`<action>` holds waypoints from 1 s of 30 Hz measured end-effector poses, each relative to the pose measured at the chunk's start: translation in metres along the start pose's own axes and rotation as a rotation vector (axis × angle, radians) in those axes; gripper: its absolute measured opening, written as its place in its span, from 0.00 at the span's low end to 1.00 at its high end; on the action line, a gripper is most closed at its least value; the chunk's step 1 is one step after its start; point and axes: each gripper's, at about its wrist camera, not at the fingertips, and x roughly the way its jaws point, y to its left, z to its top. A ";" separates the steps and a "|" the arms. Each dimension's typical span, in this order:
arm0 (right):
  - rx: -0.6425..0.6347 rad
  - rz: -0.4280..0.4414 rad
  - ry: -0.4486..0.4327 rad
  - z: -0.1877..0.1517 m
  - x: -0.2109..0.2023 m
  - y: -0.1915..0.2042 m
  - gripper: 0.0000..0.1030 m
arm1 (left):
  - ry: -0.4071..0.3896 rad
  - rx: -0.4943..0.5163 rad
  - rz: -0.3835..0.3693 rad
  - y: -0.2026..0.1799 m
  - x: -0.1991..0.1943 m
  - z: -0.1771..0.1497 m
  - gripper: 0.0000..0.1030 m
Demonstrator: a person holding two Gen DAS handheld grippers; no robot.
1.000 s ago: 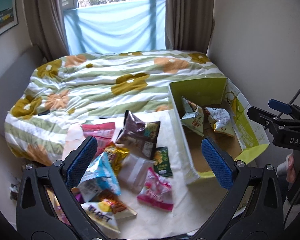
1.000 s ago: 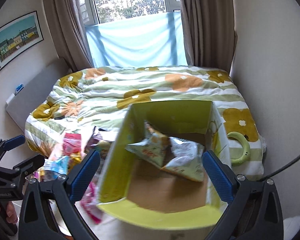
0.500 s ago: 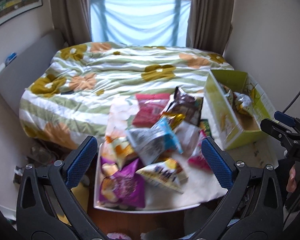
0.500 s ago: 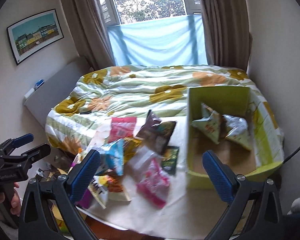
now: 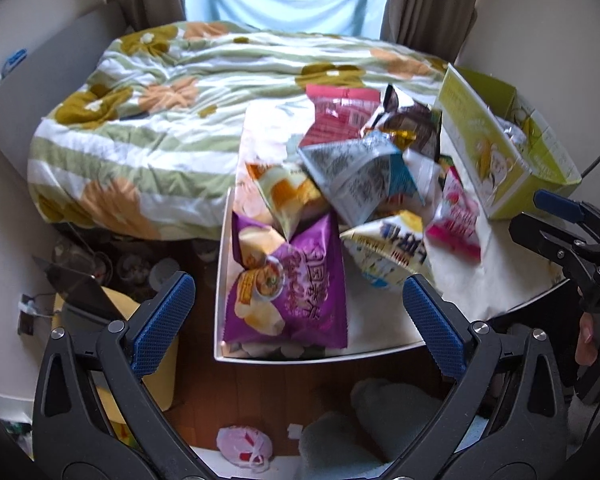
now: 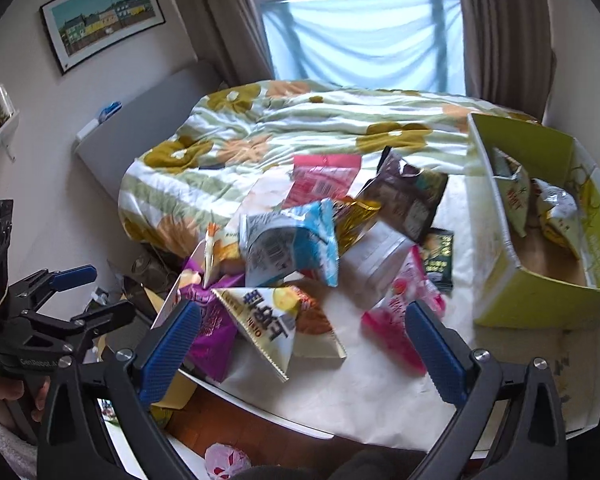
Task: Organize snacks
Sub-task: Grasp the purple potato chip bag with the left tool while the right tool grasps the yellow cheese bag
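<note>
floral quilt on bed, framed picture on wall.

Glossy crinkled foil and plastic on the snack bags; matt printed cardboard for the box (bare brown inside); soft cotton-looking quilt; textured blue pads.

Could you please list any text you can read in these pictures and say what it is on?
"GetRobot.A", cut off: on the body of the left gripper.
Not legible: large white characters on the purple bag.
Not legible: bold upside-down characters on the white-and-yellow bag.
Too blurred: print on the green box and the other packets.
</note>
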 end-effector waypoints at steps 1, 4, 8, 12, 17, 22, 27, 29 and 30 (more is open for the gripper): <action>-0.008 0.007 0.007 -0.002 0.004 0.003 0.99 | 0.011 0.004 -0.001 -0.001 0.007 -0.003 1.00; -0.037 0.021 0.041 -0.007 0.023 0.006 0.99 | 0.030 0.021 0.010 -0.008 0.029 -0.011 1.00; -0.055 0.034 0.085 -0.011 0.046 0.003 0.99 | 0.046 0.041 0.029 -0.013 0.054 -0.018 1.00; -0.052 0.054 0.131 -0.012 0.068 -0.001 0.99 | 0.059 0.060 0.081 -0.018 0.079 -0.020 1.00; -0.068 0.095 0.186 -0.015 0.094 -0.002 0.99 | 0.090 0.049 0.114 -0.017 0.104 -0.025 1.00; -0.110 0.138 0.216 -0.017 0.111 0.000 0.99 | 0.096 0.073 0.163 -0.025 0.117 -0.025 1.00; -0.183 0.179 0.229 -0.015 0.121 0.003 0.99 | 0.103 0.114 0.193 -0.033 0.127 -0.023 1.00; -0.213 0.187 0.232 -0.013 0.125 0.005 0.99 | 0.107 0.134 0.200 -0.035 0.130 -0.023 1.00; -0.231 0.191 0.236 -0.013 0.127 0.006 0.99 | 0.109 0.146 0.206 -0.036 0.131 -0.023 0.99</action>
